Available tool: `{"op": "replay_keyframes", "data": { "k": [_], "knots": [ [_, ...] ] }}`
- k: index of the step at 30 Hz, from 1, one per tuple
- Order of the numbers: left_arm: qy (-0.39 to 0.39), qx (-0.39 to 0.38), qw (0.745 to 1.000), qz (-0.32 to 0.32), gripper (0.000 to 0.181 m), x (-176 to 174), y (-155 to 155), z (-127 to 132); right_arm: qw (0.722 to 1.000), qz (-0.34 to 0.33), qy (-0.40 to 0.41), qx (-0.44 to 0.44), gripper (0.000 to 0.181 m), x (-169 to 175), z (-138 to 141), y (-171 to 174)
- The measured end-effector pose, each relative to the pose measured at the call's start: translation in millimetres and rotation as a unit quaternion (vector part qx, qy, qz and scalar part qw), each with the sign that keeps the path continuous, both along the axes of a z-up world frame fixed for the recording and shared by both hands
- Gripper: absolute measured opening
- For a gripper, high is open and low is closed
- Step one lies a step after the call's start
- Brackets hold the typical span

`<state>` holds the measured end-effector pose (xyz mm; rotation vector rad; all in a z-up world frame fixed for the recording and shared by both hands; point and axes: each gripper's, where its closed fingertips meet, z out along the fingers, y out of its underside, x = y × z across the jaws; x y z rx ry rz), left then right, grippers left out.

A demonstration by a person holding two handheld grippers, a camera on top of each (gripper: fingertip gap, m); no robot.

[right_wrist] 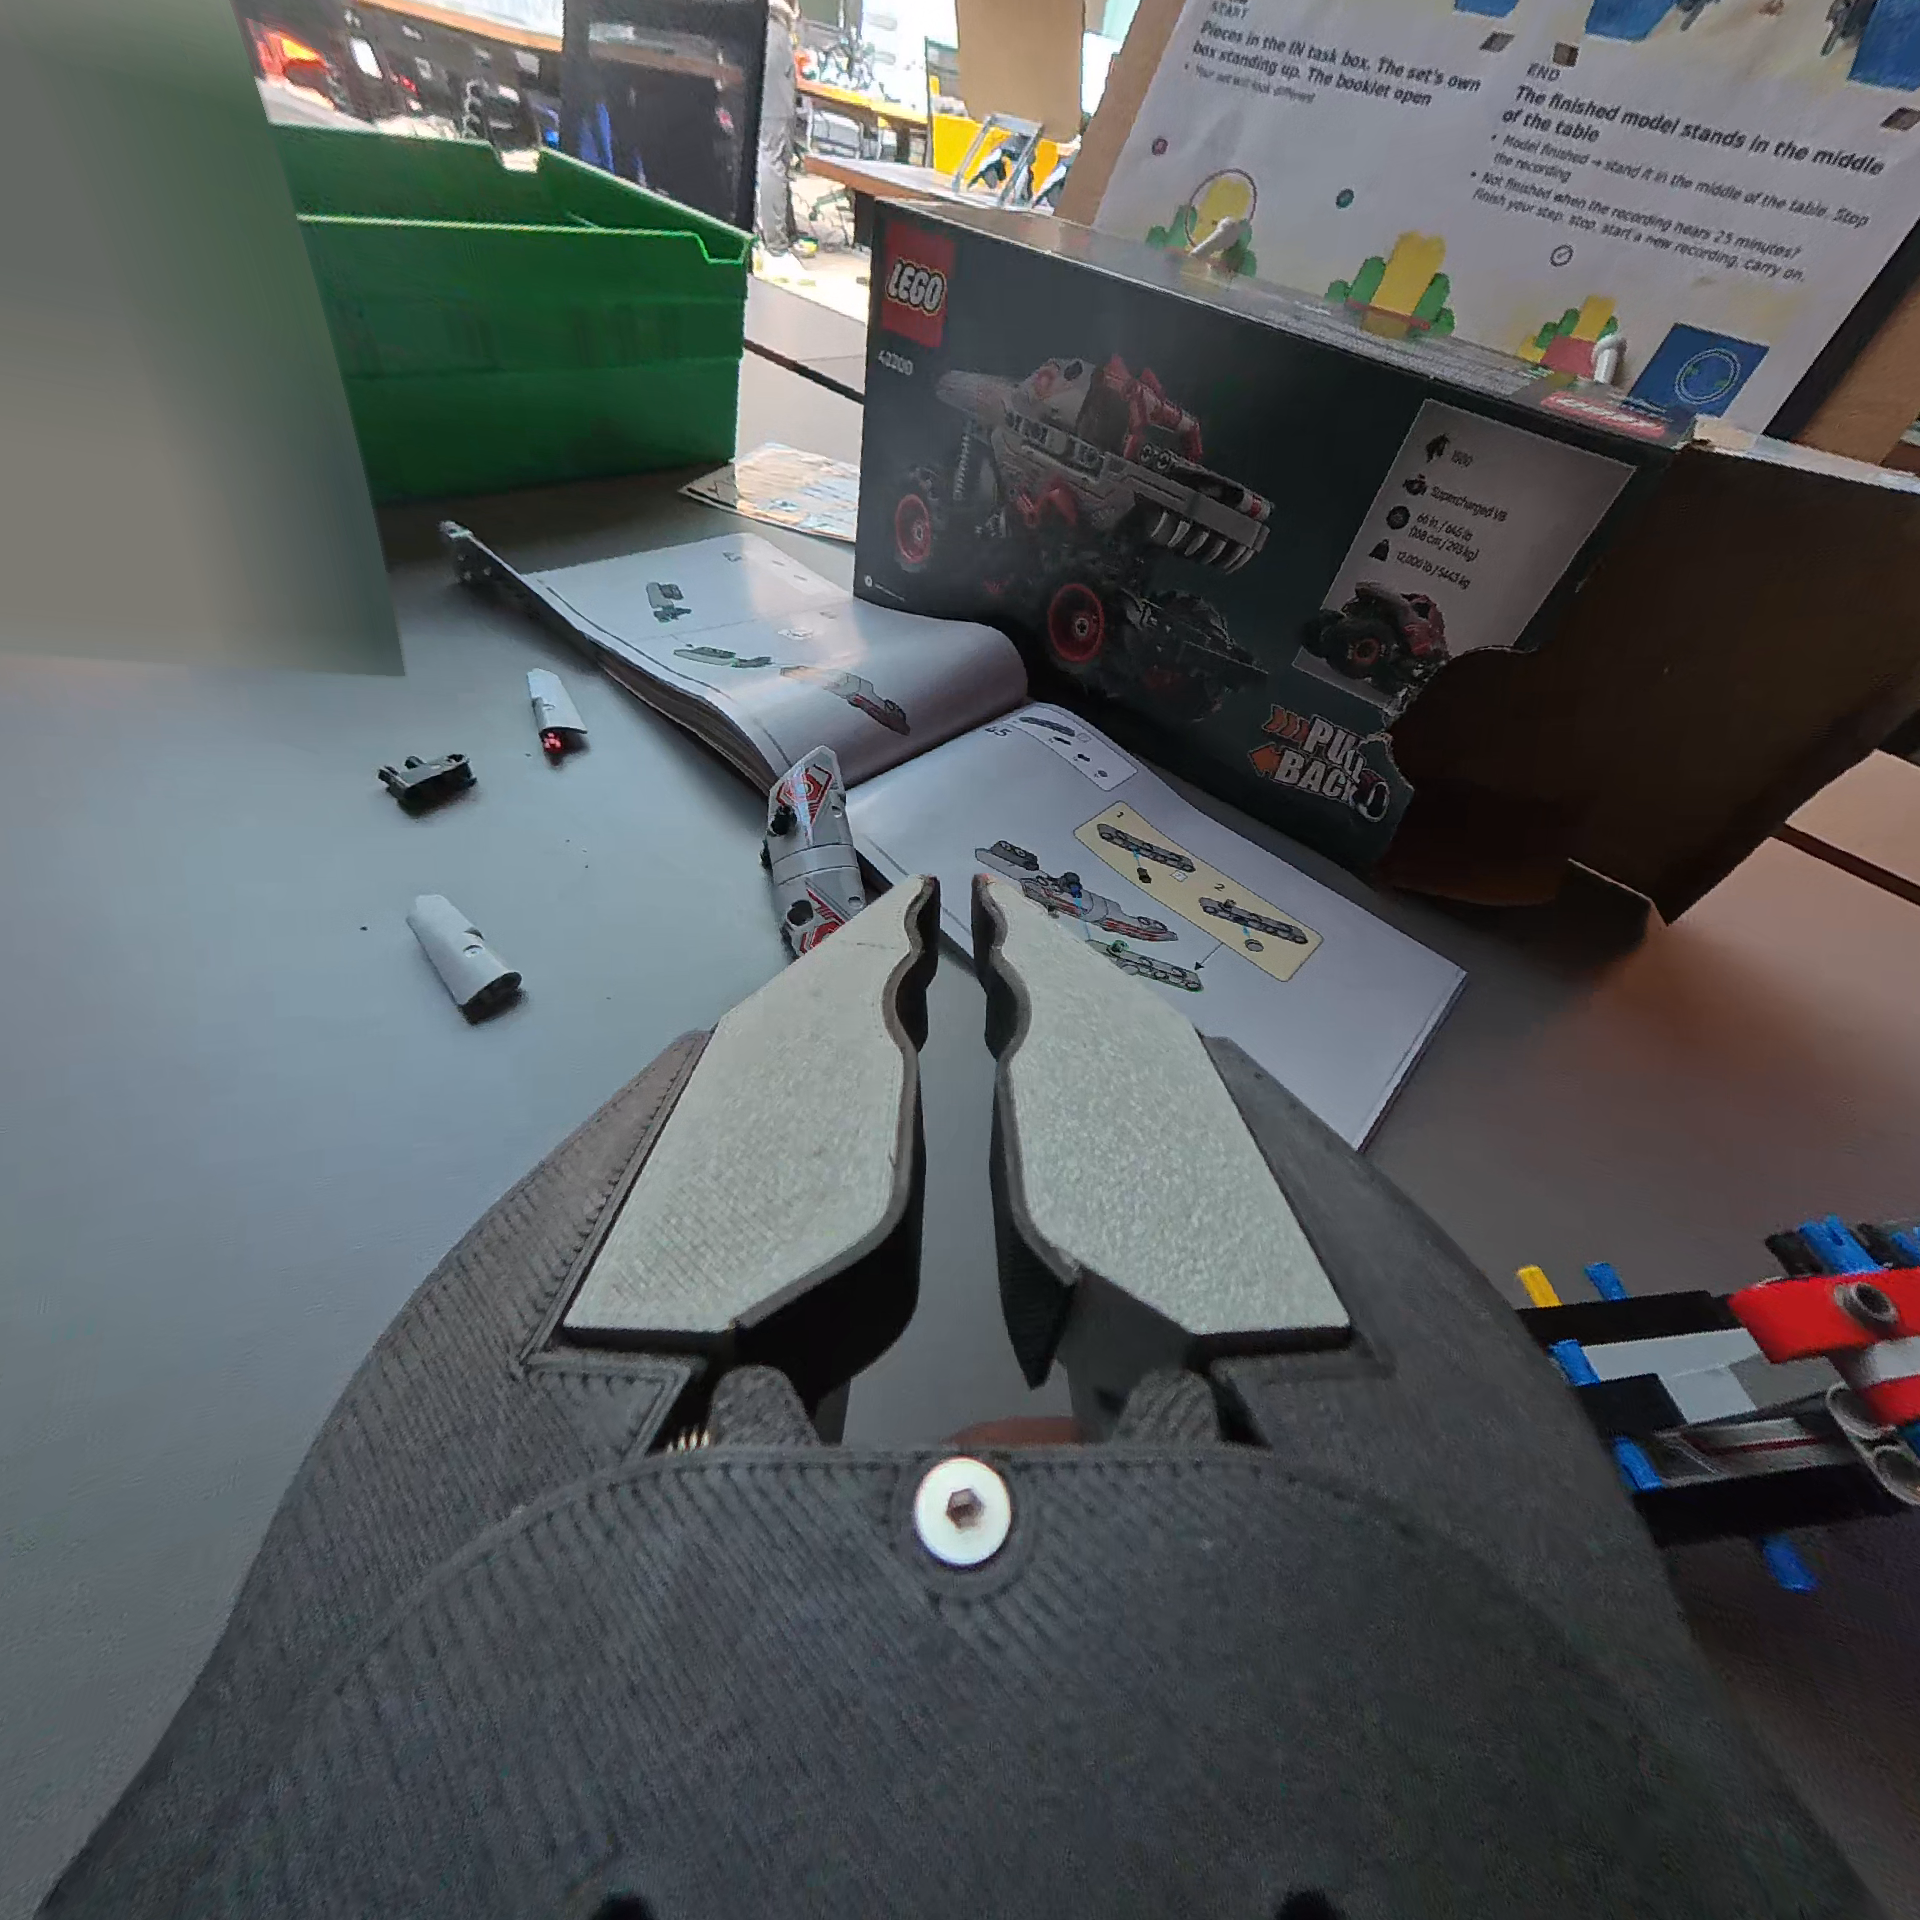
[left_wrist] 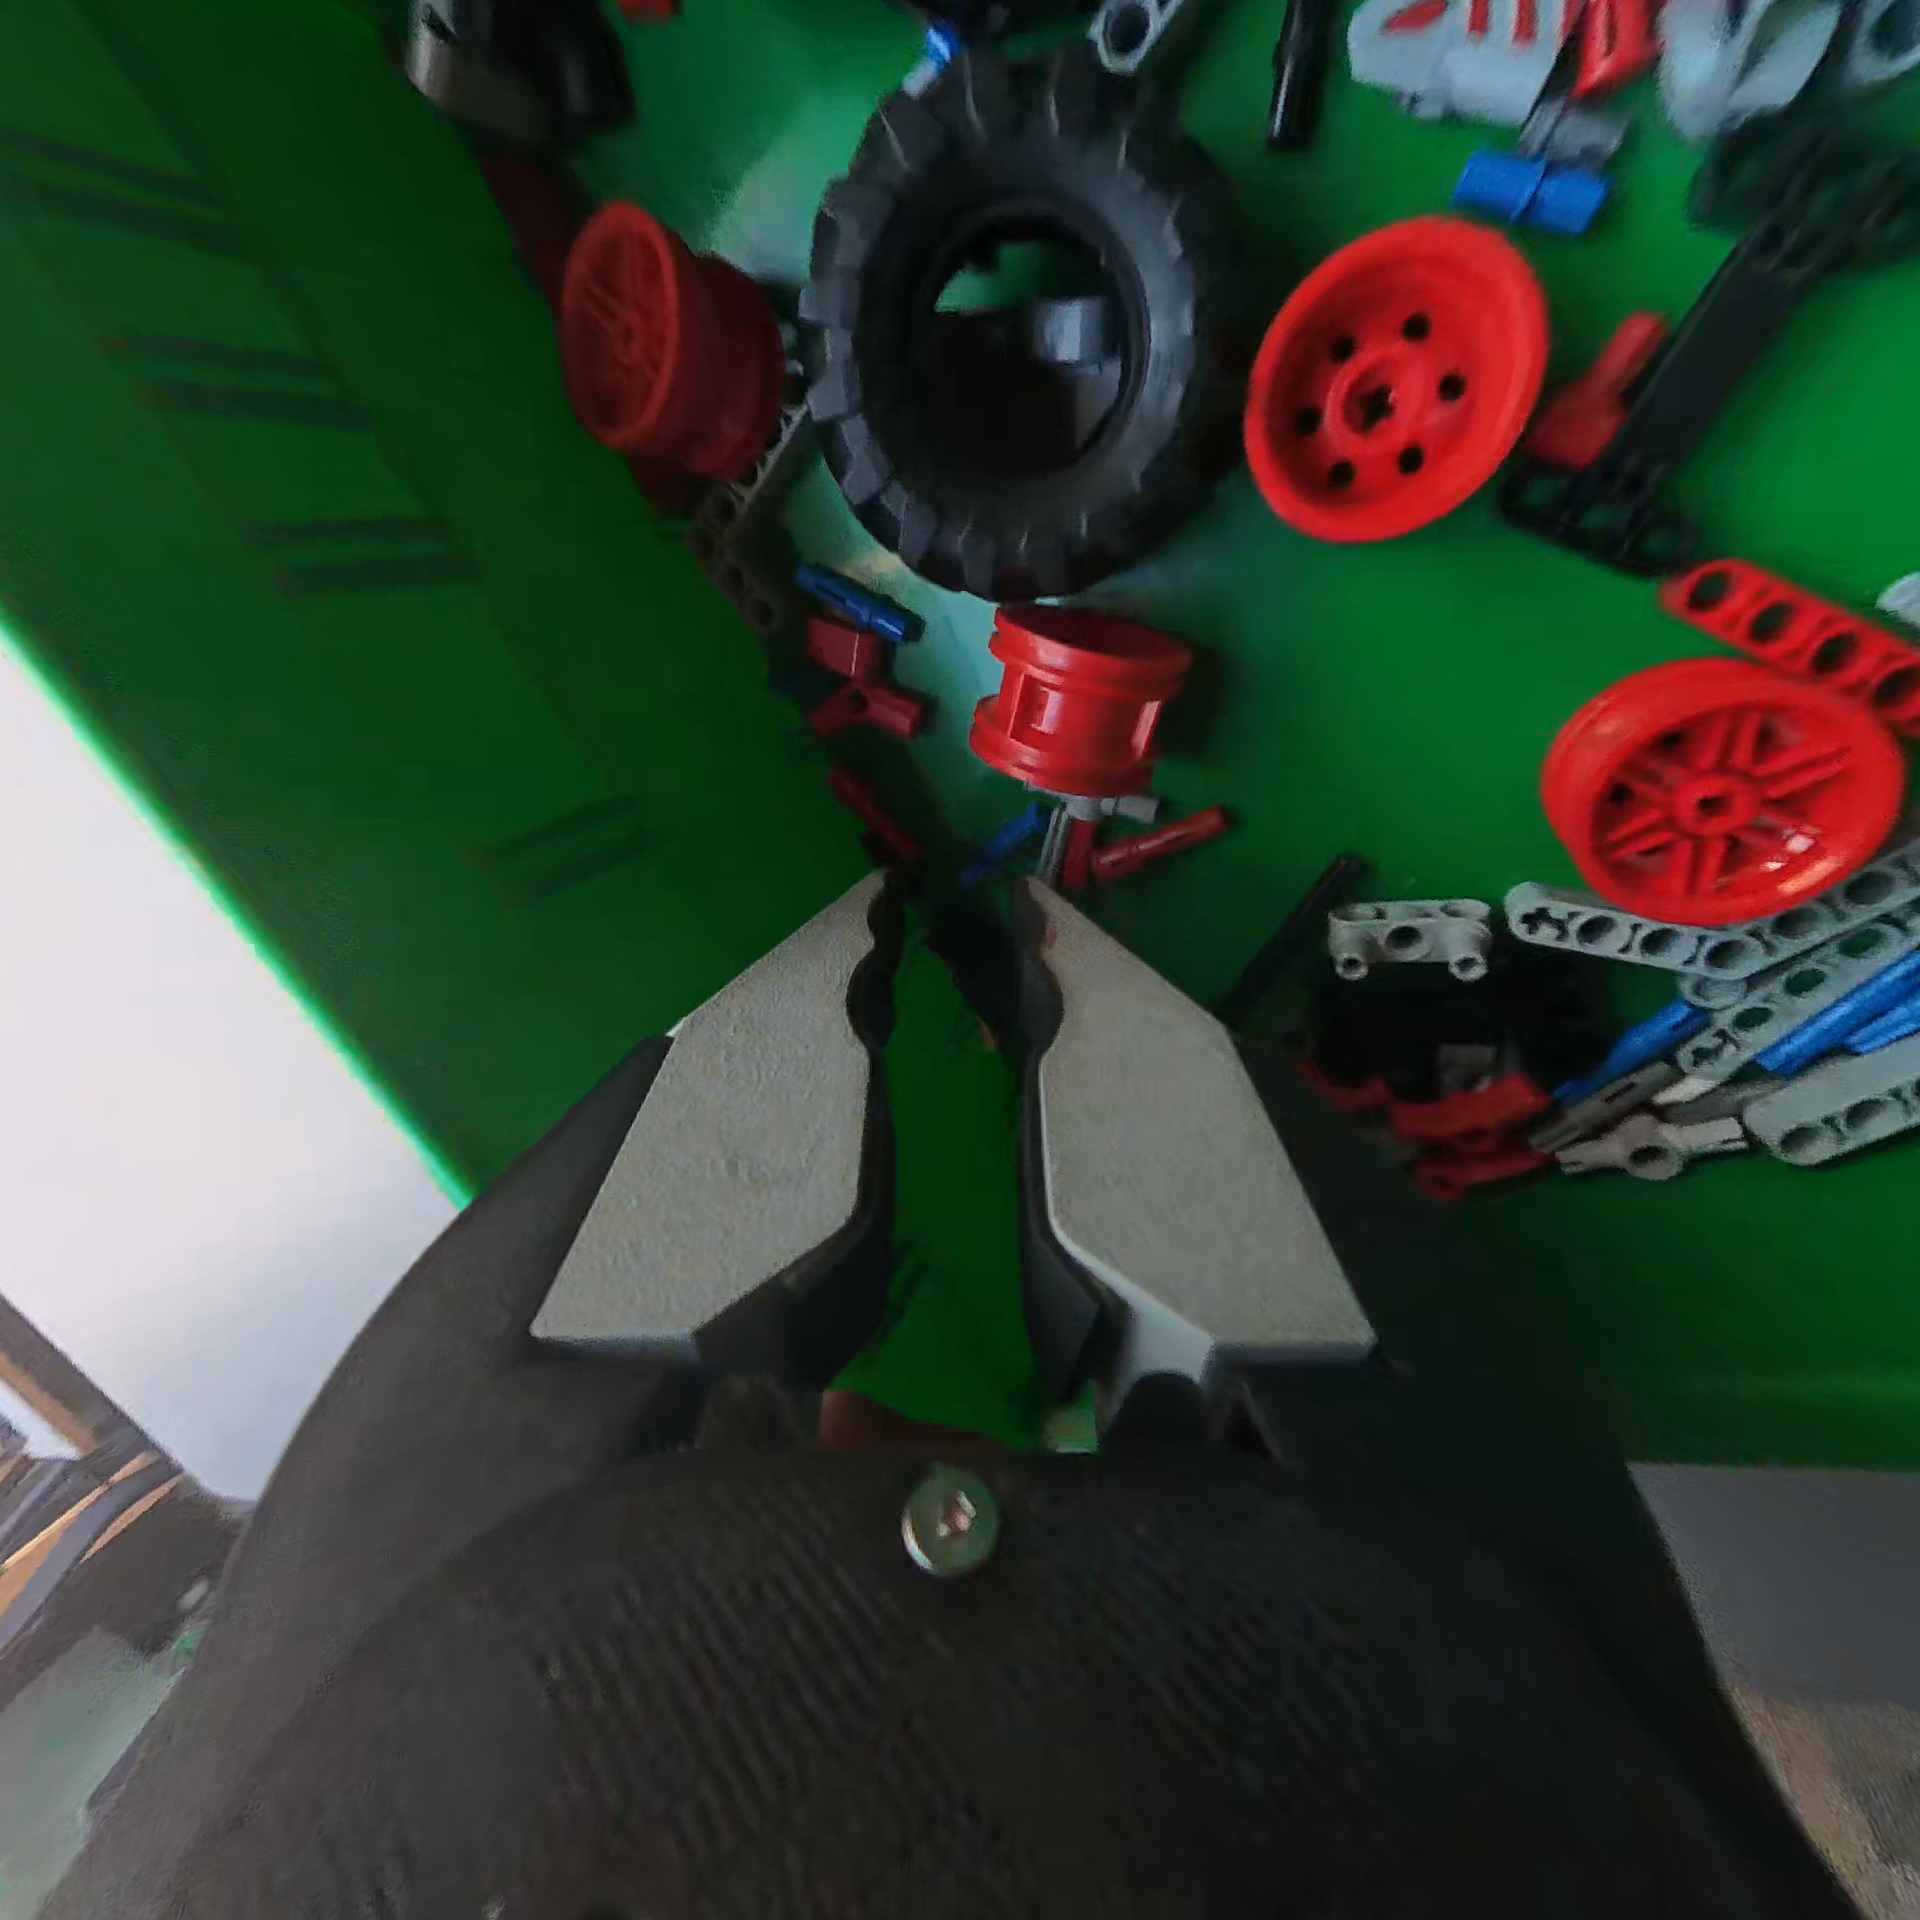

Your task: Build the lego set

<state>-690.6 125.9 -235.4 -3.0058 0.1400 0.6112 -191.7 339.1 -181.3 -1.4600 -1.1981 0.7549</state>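
Observation:
In the left wrist view my left gripper [left_wrist: 961, 899] is open inside a green bin [left_wrist: 416, 520] of loose parts. A thin black piece [left_wrist: 971, 966] lies on the bin floor between its tips; I cannot tell if they touch it. Just ahead are small red and blue pins [left_wrist: 1143, 842], a red wheel hub [left_wrist: 1081, 701] and a black tyre [left_wrist: 1013, 322]. In the right wrist view my right gripper [right_wrist: 956, 894] is empty, jaws nearly together, above the open instruction booklet [right_wrist: 1039, 831]. A part-built model [right_wrist: 1766, 1382] sits at the right edge.
The bin also holds red rims [left_wrist: 1720, 795], a red disc [left_wrist: 1397, 379] and grey beams [left_wrist: 1766, 956]. On the grey table are a stickered grey panel [right_wrist: 810, 862], a white piece [right_wrist: 462, 956], a black connector [right_wrist: 428, 777], the set's box [right_wrist: 1195, 499] and the green bin [right_wrist: 520, 343]. The left gripper's tips are roughly 55 cm from the right gripper's. Measured from the fingertips, the red wheel hub [left_wrist: 1081, 701] is 4 cm or so from the left gripper and 50 cm from the right. About 15 cm separates my right fingertips from the part-built model [right_wrist: 1766, 1382].

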Motion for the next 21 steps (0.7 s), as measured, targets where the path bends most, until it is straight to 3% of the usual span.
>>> {"op": "replay_keyframes", "data": {
  "k": [1,9,12,21],
  "knots": [
    [0.002,-0.01,1.0,0.003,0.019,-0.5,-2.0,-2.6,1.0,0.002,0.002,-0.001,0.002,0.1,0.4,-0.8],
    [-0.011,0.0,1.0,-0.01,0.012,12.3,1.7,-5.9,1.0,0.005,0.012,-0.001,0.001,2.3,3.3,-3.8],
    [-0.019,0.005,1.0,-0.015,0.02,17.9,-0.2,-3.4,1.0,0.006,0.009,-0.004,0.001,1.6,2.1,-3.8],
    [-0.019,0.022,0.999,-0.025,0.019,22.6,1.0,2.6,1.0,0.004,0.007,-0.004,0.0,1.1,1.8,-3.0]
  ]
}}
